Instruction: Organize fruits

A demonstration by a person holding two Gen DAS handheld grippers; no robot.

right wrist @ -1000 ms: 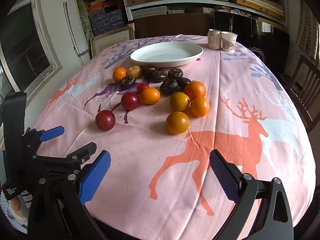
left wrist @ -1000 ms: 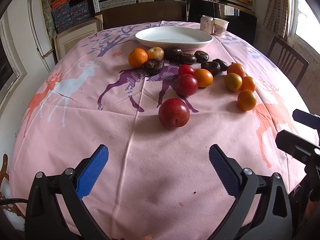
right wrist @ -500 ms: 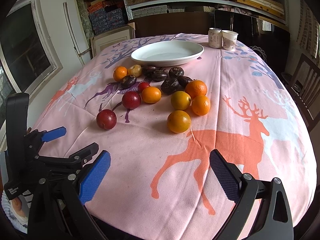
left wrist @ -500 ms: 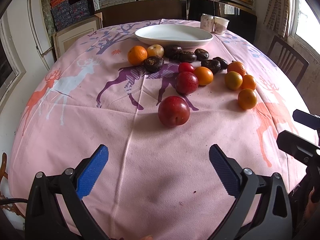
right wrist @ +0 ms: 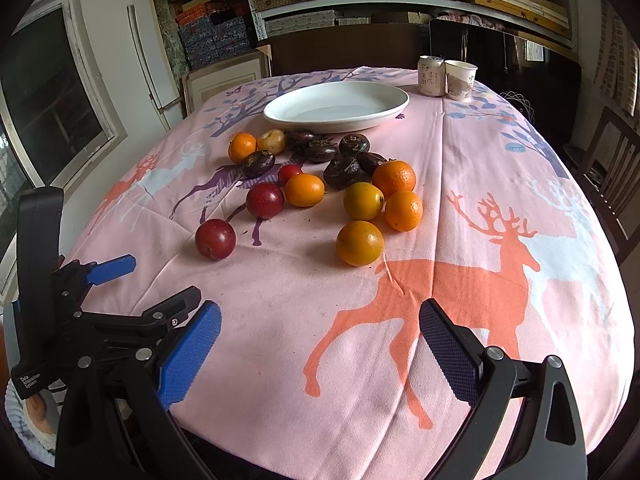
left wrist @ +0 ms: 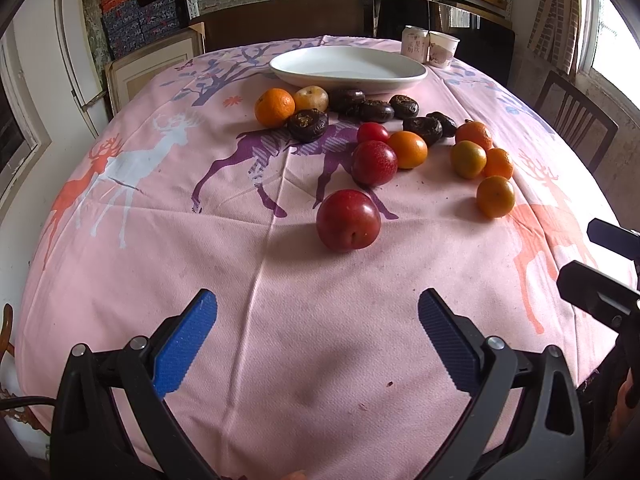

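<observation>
Fruit on table (right wrist: 500,320), plate (right wrist: 336,106) behind.
Plate at far centre; can (right wrist: 431,76) & cup (right wrist: 461,79) touching, just right of plate. Fruit cluster btwn plate & near edge: oranges (right wrist: 362,200) on right, plums (right wrist: 265,200) left-front, one plum (left wrist: 348,219) apart, nearest the front.

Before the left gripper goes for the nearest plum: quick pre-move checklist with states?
1. Left gripper open, nothing held: ok.
2. Right gripper open, nothing held: ok.
3. Nearest plum sits apart from other fruit: ok.
4. Cloth between left gripper and that plum bare: ok.
5. White plate holds nothing, ready for fruit: ok.
6. Jaw opening wider than the plum: cannot tell.
</observation>
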